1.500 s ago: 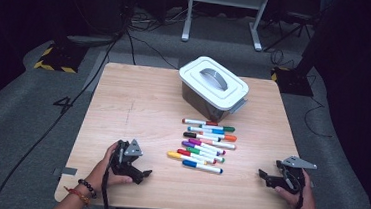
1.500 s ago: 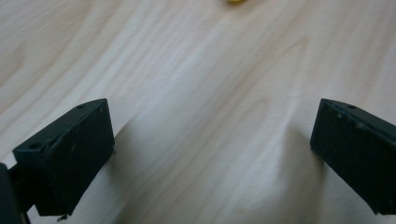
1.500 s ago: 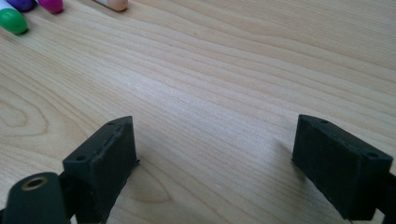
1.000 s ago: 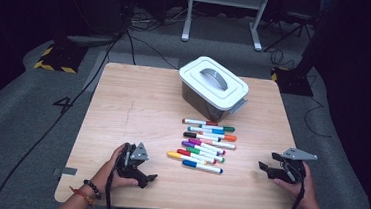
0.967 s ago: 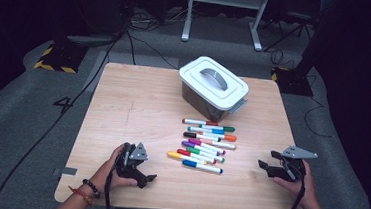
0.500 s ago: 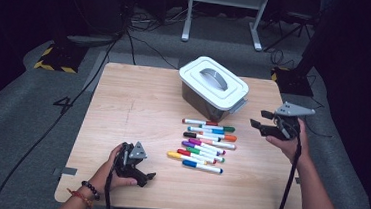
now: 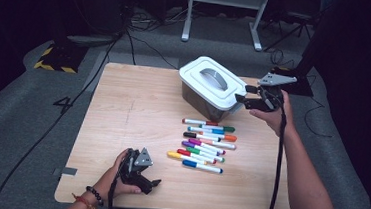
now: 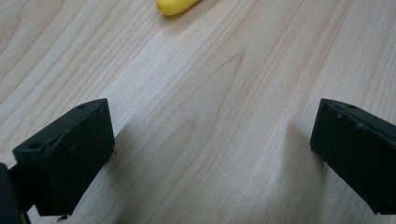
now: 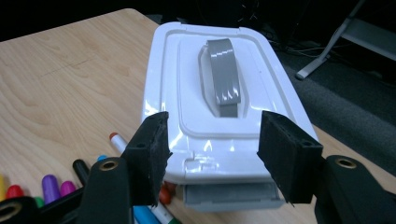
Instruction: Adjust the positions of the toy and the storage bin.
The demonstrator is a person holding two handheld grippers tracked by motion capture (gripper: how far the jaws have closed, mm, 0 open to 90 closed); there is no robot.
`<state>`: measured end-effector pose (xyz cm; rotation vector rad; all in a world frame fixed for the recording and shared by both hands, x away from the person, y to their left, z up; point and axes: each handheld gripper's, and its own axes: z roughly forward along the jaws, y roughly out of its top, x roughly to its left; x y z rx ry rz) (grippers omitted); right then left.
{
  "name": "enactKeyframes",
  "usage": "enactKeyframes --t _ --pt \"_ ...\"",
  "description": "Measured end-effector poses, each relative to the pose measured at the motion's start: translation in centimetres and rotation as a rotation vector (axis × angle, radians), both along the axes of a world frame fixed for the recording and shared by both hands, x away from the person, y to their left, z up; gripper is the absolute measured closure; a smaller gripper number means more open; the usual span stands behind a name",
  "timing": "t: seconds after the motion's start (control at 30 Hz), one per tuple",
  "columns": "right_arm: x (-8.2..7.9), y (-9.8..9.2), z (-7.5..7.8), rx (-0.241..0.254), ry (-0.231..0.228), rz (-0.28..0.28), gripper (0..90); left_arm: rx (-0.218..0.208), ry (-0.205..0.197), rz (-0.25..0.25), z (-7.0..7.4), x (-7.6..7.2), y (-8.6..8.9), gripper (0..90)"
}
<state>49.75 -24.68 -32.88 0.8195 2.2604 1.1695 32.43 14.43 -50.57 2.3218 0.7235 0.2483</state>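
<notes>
A white lidded box (image 7: pixel 210 81) with a grey handle stands at the table's far middle. Several coloured markers (image 7: pixel 205 143) lie in a row in front of it. My right gripper (image 7: pixel 242 98) hovers at the box's right end, pointing at it. In the right gripper view the box (image 9: pixel 210 70) lies just beyond the right gripper (image 9: pixel 212 137); its jaws have just been closing, stand apart and press on nothing. The left gripper (image 7: pixel 152 183) rests near the front edge. It is open (image 8: pixel 210 140) over bare wood, with a yellow marker tip (image 8: pixel 175 5) ahead.
The wooden table (image 7: pixel 133 105) has bare room on its left half. A grey latch (image 9: pixel 231 196) sits on the box's near end, with marker caps (image 9: pixel 56 184) to its lower left. Cables and a yellow-black striped block (image 7: pixel 57 57) lie on the floor behind.
The right hand has risen from the table's front right and moved up to the box's right end. Its jaws have narrowed. The left hand has stayed in place.
</notes>
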Motion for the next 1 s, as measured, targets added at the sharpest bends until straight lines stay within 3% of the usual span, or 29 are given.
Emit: enactKeyframes --t 0.3,0.47,0.63,0.77,0.87,1.0 --pt "3.3 3.6 -0.1 -0.050 0.013 0.009 41.5 0.002 -0.001 0.010 0.0 -0.1 -1.4 0.1" --pt "5.8 5.4 -0.9 -0.071 0.047 0.005 38.6 0.002 0.000 0.019 0.0 -0.1 -3.2 0.1" --pt "7.2 6.0 -1.6 -0.094 0.063 -0.007 39.4 0.000 0.000 0.016 0.0 0.1 -5.4 0.1" --pt "8.5 6.5 -2.3 -0.102 0.093 0.005 48.0 0.003 0.003 0.036 0.1 0.6 -6.7 0.1" --pt "8.8 6.9 -2.8 -0.145 0.085 0.004 54.2 0.004 -0.001 0.040 0.1 1.1 -7.5 0.2" --pt "9.3 6.8 -3.2 -0.135 0.103 -0.013 62.0 0.003 -0.002 0.046 0.1 1.5 -8.0 0.2"
